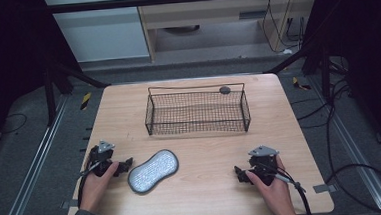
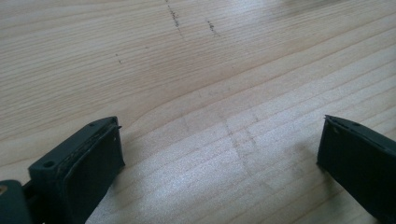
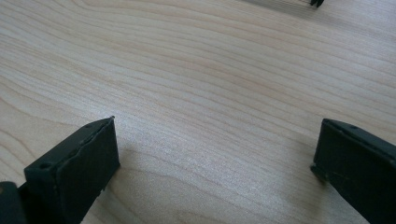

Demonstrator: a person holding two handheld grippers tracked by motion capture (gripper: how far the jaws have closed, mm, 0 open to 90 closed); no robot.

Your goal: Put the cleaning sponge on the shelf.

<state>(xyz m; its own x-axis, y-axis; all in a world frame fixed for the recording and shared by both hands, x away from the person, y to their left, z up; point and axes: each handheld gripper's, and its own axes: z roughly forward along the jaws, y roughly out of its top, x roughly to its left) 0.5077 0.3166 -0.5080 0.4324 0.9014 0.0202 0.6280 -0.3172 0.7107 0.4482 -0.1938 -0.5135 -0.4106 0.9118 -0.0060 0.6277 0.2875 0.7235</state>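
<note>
On the wooden table, with the wire basket toward the far edge, the silvery peanut-shaped pad lies diagonally just right of the left gripper, far from the right gripper; both stand spread, empty.

Pale matt wood grain is seen on the table; on it, a black wire-mesh metal basket and a silvery, glittery-textured pad.

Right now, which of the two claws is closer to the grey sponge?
The left claw. It sits right beside the grey sponge, almost touching its end, while the right claw rests far across the table with bare wood between.
</note>
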